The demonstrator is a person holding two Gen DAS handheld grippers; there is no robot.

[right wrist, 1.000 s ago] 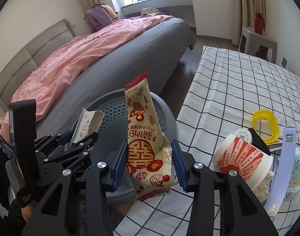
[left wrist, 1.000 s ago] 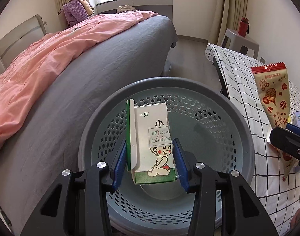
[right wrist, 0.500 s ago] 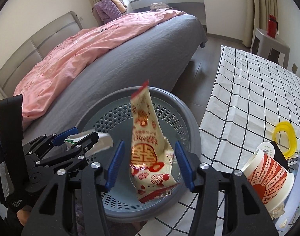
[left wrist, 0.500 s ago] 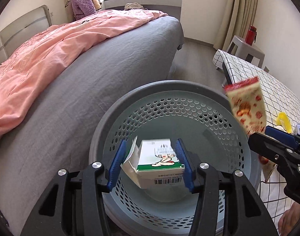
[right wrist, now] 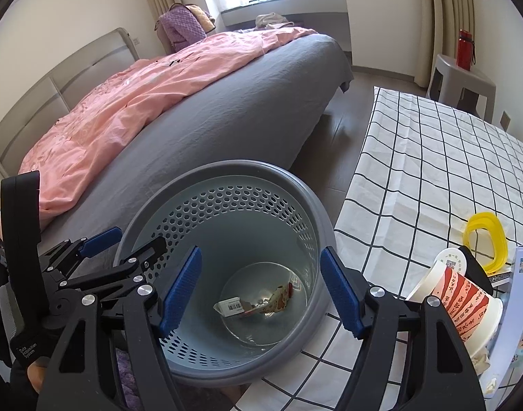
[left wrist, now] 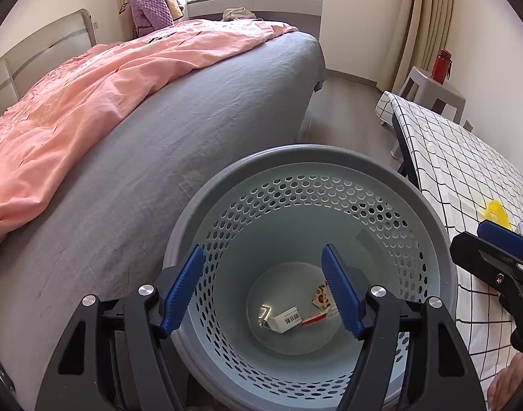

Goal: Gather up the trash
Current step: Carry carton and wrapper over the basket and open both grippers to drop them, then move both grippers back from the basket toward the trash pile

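A grey perforated waste basket [left wrist: 306, 157] [right wrist: 223, 171] stands between the bed and the table. On its floor lie a small white carton [left wrist: 287, 318] [right wrist: 231, 306] and a red-and-cream snack wrapper [left wrist: 320, 299] [right wrist: 278, 298]. My left gripper [left wrist: 263, 287] [right wrist: 124, 241] hangs over the basket, its jaws opening with nothing between them. My right gripper [right wrist: 261, 289] [left wrist: 501, 236] also hangs over the basket, jaws opening and empty. A red-patterned paper cup [right wrist: 463, 304] lies on its side on the table to the right.
A bed with a grey sheet [left wrist: 158, 157] and pink duvet [left wrist: 90, 82] runs along the left. The checked tablecloth [right wrist: 432, 157] covers the table on the right, with a yellow ring [right wrist: 485, 239] and a white-blue box [right wrist: 520, 294]. A stool with a red bottle [right wrist: 465, 49] stands behind.
Both grippers have opened. The carton has dropped out of the left one and the snack wrapper out of the right one; both now lie on the basket floor.
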